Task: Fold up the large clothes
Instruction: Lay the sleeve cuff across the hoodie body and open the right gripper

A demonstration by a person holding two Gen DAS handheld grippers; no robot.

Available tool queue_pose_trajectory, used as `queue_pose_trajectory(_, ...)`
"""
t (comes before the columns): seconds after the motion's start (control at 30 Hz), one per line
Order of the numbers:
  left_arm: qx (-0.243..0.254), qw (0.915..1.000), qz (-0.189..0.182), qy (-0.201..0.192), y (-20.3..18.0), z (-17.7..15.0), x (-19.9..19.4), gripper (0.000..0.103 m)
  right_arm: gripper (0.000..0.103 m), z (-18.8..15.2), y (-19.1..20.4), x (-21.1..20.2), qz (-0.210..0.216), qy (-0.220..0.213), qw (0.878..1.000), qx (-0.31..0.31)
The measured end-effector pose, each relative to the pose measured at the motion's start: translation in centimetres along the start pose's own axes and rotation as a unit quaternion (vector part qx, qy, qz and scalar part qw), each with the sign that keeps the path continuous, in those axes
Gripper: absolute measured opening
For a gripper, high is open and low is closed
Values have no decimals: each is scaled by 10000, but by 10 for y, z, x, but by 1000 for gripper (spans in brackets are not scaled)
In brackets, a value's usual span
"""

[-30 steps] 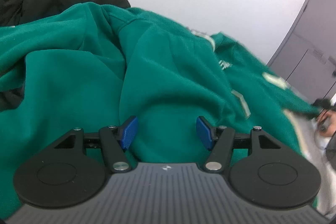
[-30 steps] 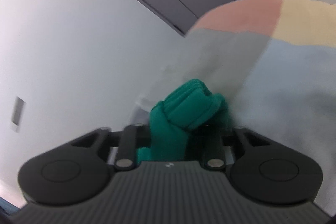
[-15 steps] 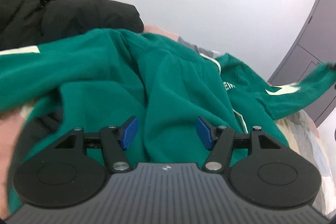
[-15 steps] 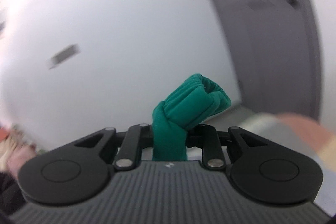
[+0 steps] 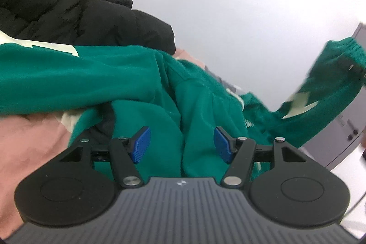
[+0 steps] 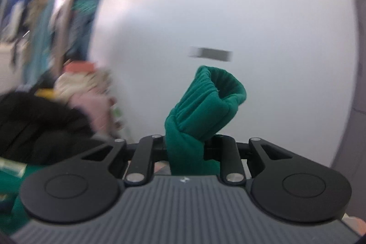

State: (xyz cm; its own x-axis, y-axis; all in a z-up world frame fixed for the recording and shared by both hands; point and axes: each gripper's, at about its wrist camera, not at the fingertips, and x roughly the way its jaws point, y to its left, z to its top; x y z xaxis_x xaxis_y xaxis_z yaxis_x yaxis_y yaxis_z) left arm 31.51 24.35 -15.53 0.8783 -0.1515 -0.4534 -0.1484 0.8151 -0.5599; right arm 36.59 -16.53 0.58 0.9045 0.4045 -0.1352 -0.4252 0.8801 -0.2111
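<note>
Sweatshirt (image 5: 141, 88) is sprawling over the pink bedding (image 5: 27, 141), its cuff (image 6: 205, 106) pinched in the right gripper (image 6: 186, 150) and raised. Left gripper (image 5: 180, 143) is hovering spread, empty. Cuff might be slipping free if tugged.

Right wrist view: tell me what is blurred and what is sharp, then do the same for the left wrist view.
Right wrist view: the green cuff in the right gripper is sharp; the black jacket and clothes rack smear with motion. Left wrist view: mostly crisp on the green sweatshirt, only the raised sleeve at the right edge blurs; the white wall looks bright, nearly washed out.
</note>
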Motion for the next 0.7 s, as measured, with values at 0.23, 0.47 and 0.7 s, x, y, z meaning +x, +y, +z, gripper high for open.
queue_pose_trajectory(0.23, -589, 9981, -154, 5, 20, -4, -8, 67, 25, -31, 91, -14, 814, 273, 9961, -218)
queue_pose_trajectory(0.47, -621, 9977, 88, -256, 30, -1, -14, 67, 25, -92, 152, 14, 1116, 1085, 9875, -239)
queue_pose_trajectory(0.7, -651, 9952, -267, -676, 31, 8, -20, 67, 62, -106, 176, 15, 1874, 1463, 9678, -831)
